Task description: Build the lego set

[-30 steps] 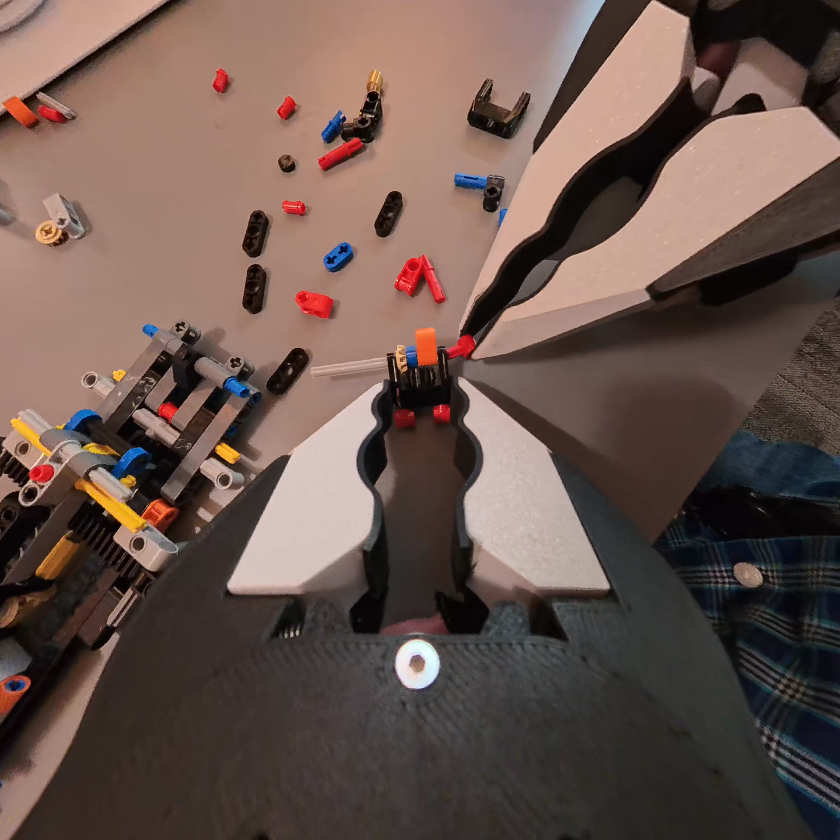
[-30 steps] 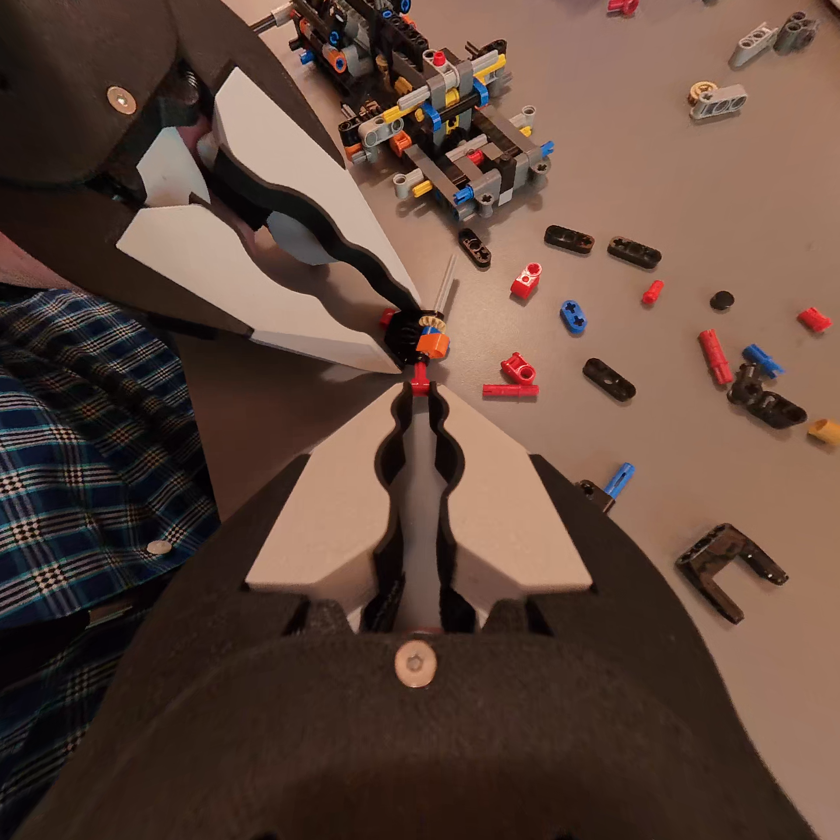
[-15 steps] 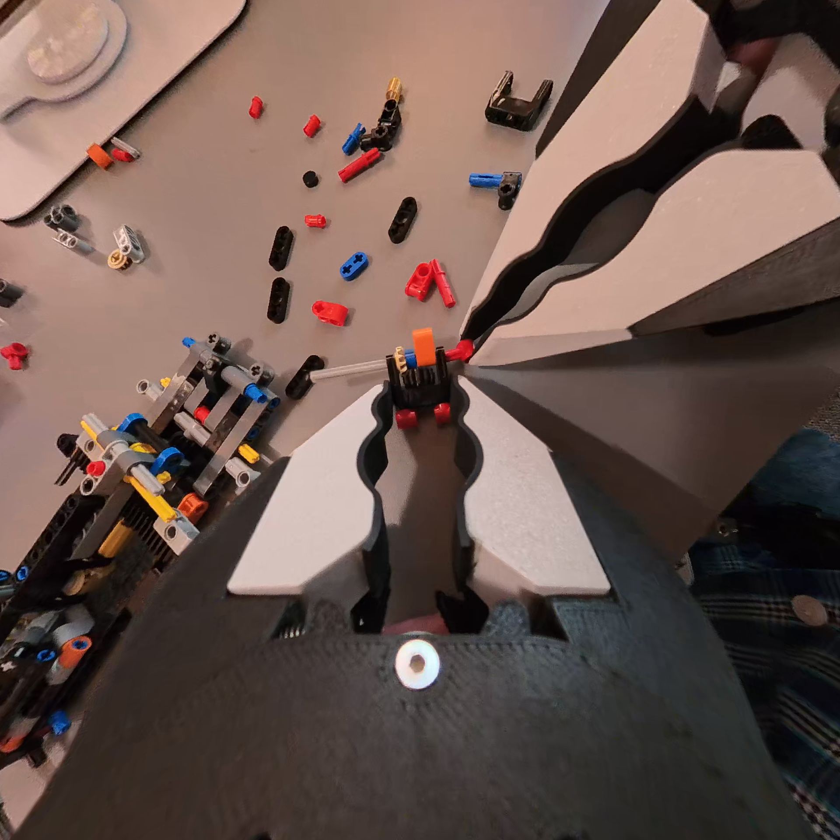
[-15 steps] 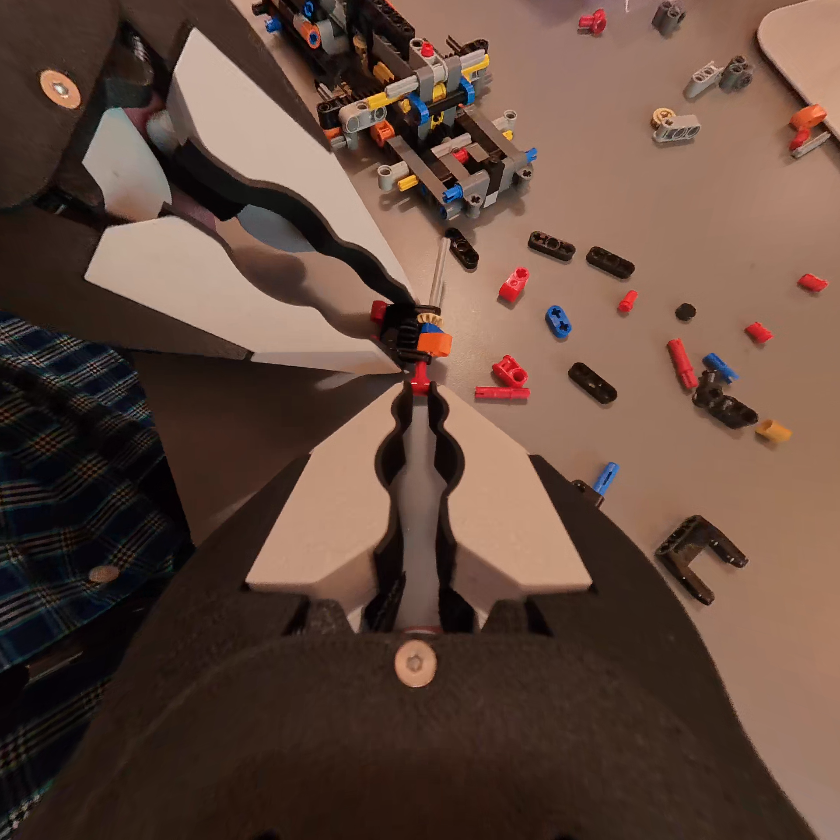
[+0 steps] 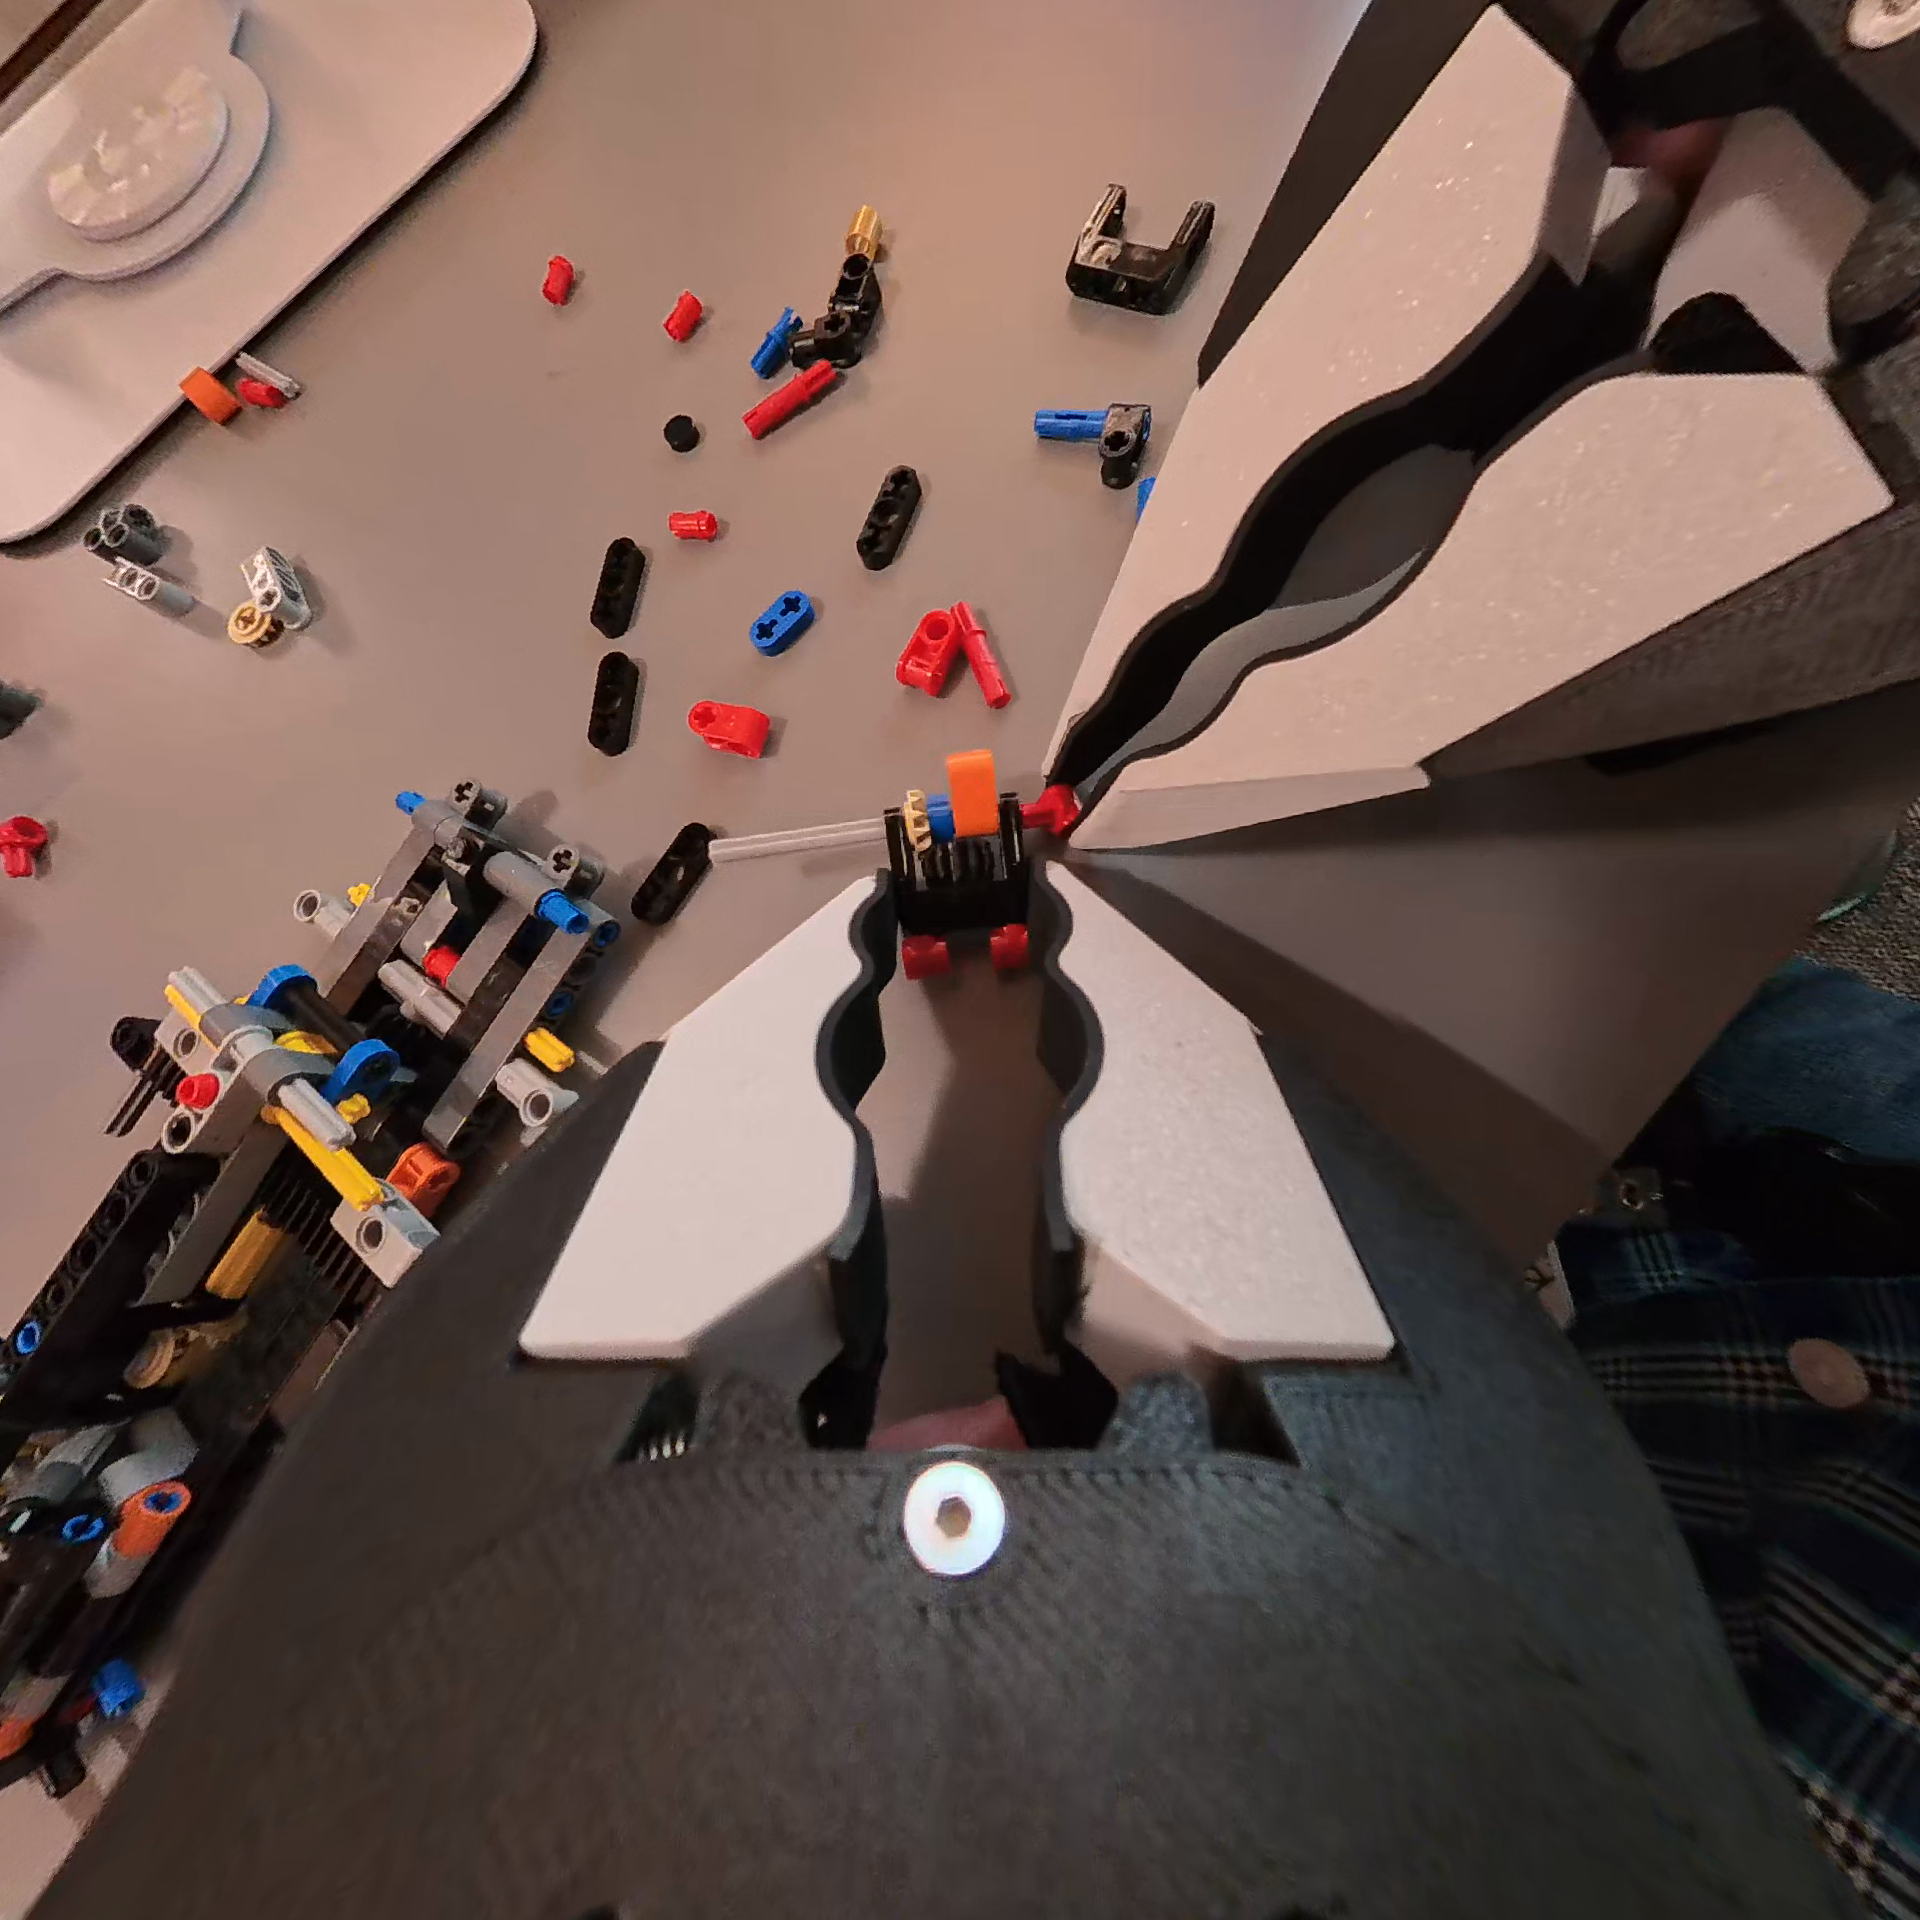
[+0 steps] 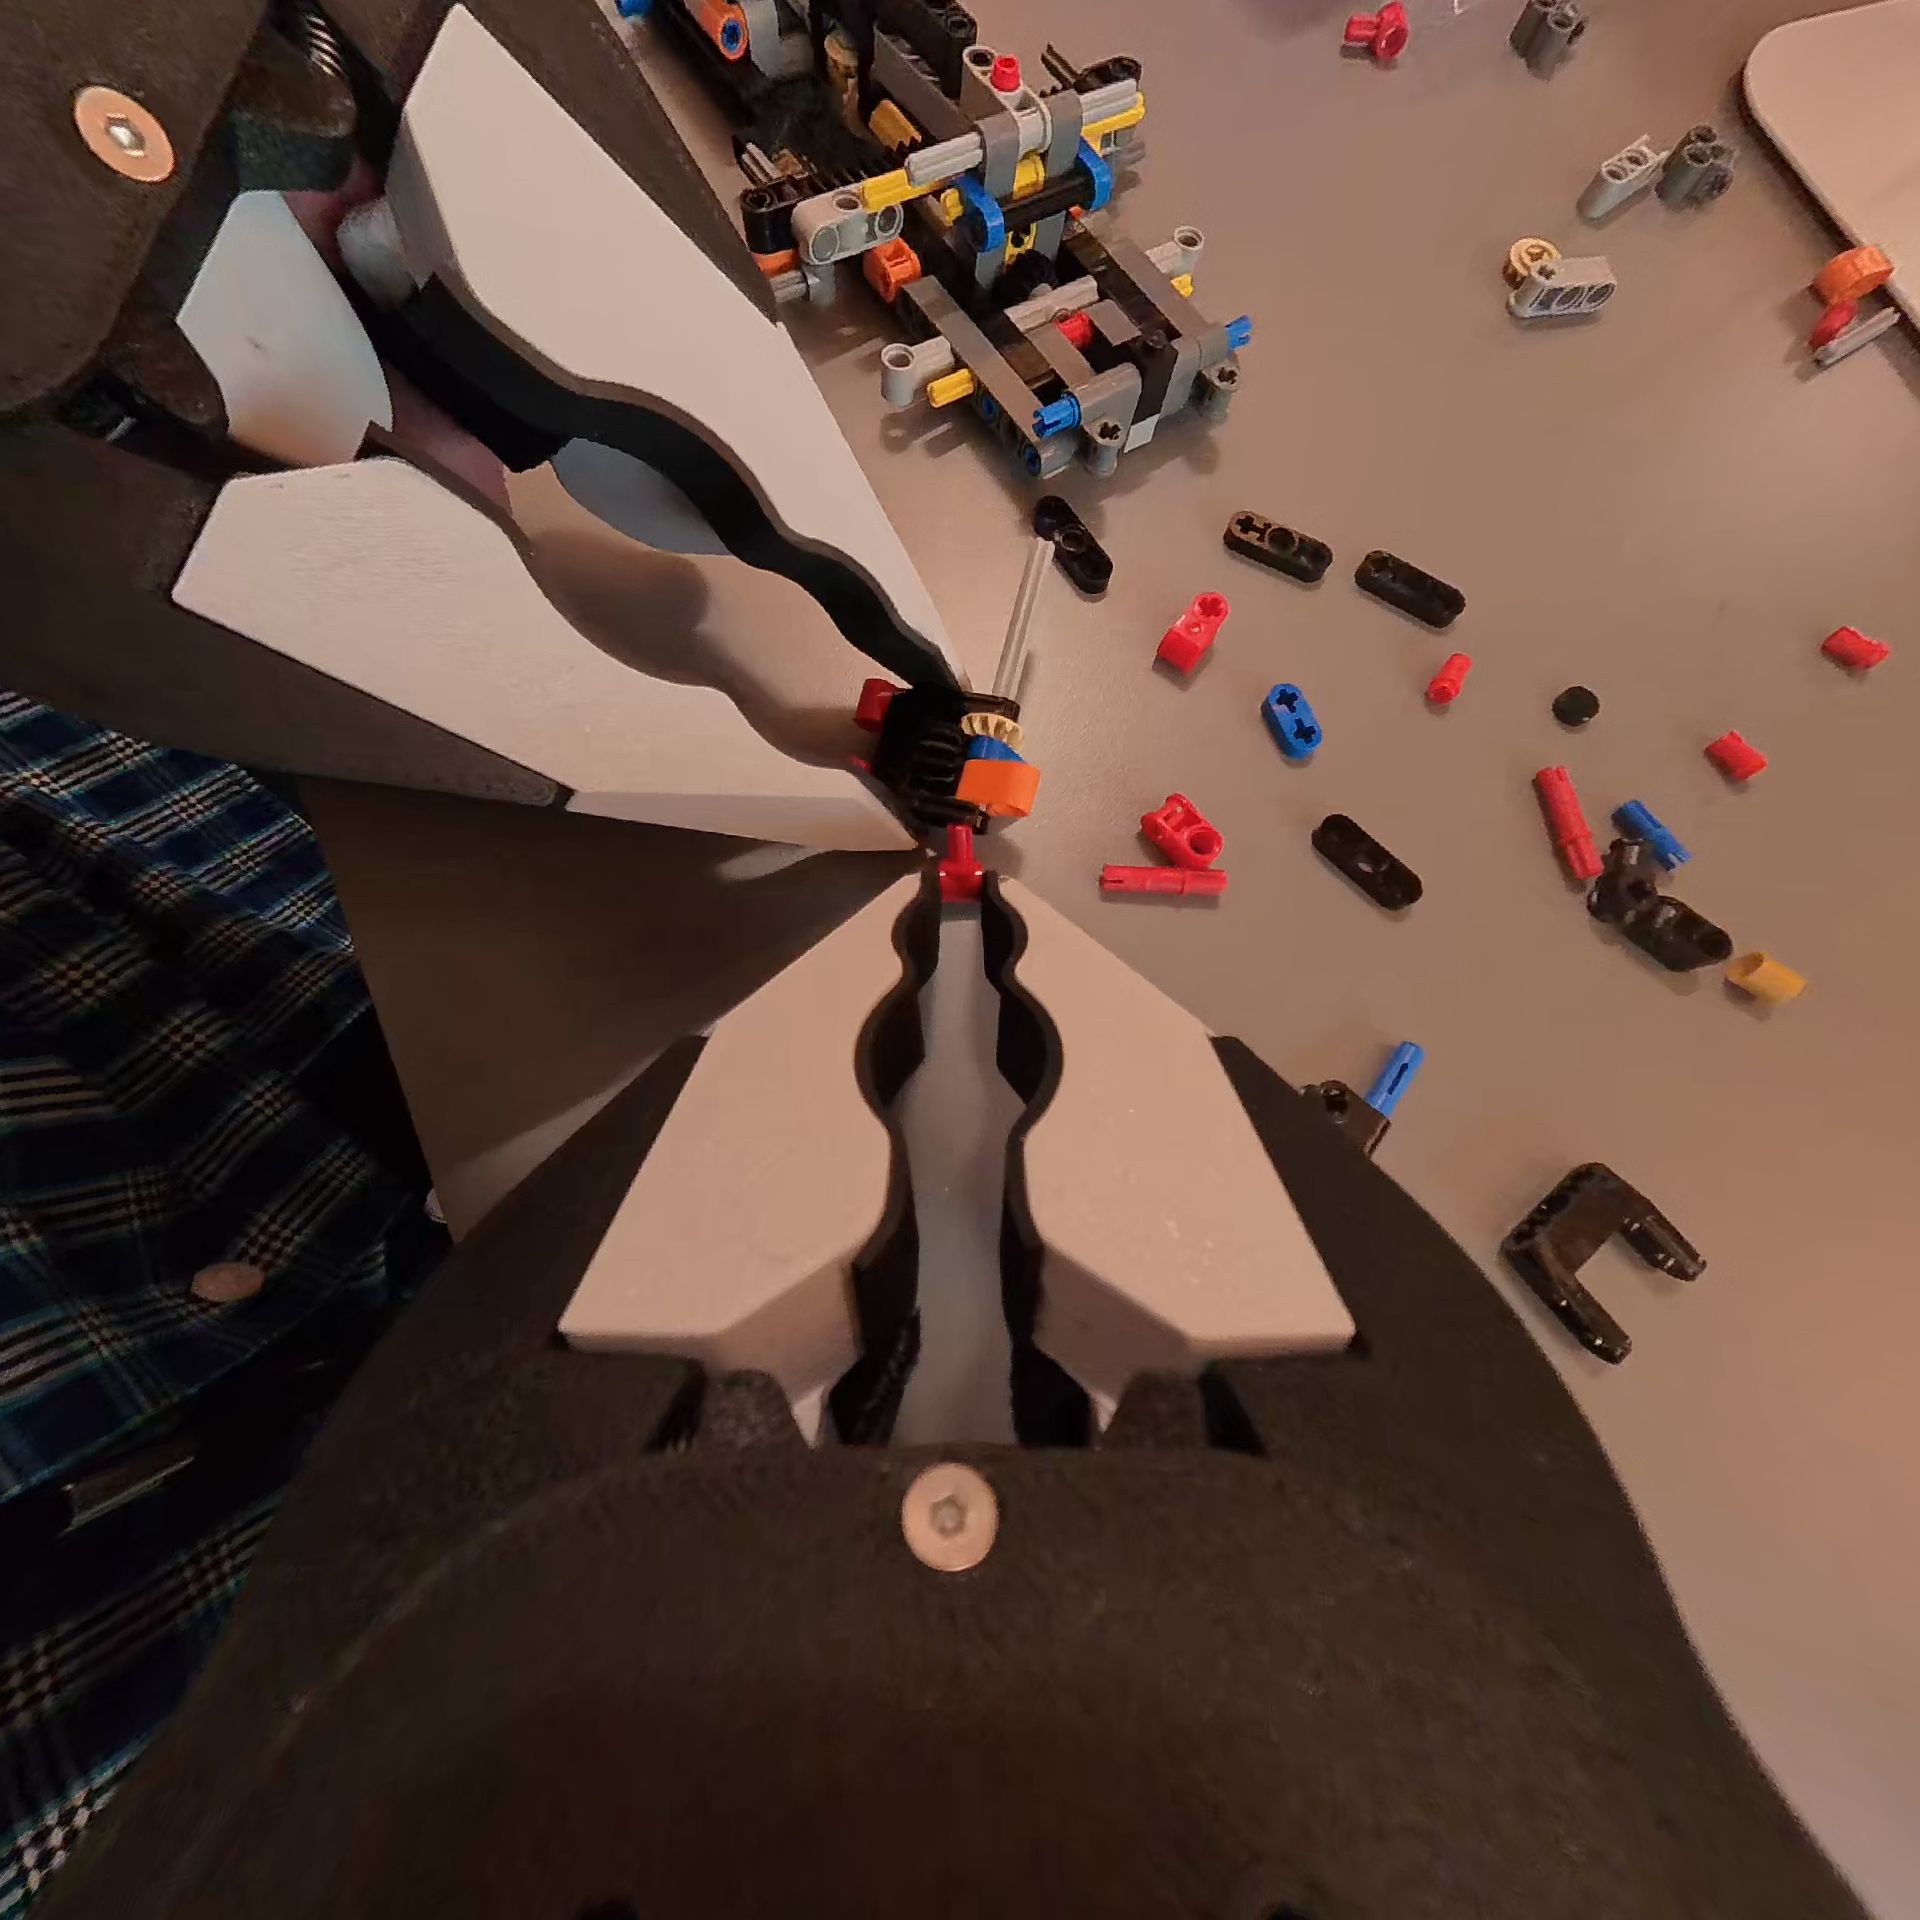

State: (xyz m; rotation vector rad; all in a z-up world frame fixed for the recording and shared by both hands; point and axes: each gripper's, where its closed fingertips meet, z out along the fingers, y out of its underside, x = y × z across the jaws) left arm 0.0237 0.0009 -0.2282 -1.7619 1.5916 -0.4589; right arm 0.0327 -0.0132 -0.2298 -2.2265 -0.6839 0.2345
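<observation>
In the left wrist view, the left tongs [image 5: 961, 914] are clamped on a small black sub-assembly [image 5: 961, 873] held above the grey bench [image 5: 416, 499]. In the right wrist view, the right tongs [image 6: 958, 883] are closed on a red pin [image 6: 958, 868] at that sub-assembly's near side; the larger model [image 6: 1039, 260] lies far on the bench.

Right tongs [image 6: 958, 883] pinch a red pin [image 6: 958, 868] against the small black assembly [image 6: 940, 753].

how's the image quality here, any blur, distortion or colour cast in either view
Left wrist view: strong fisheye bending, the small sub-assembly in the left gripper sharp, lower corners softer. Right wrist view: warm orange cast on the grey table, the red pin in the right gripper crisp, and soft shadows under the loose pieces.
</observation>
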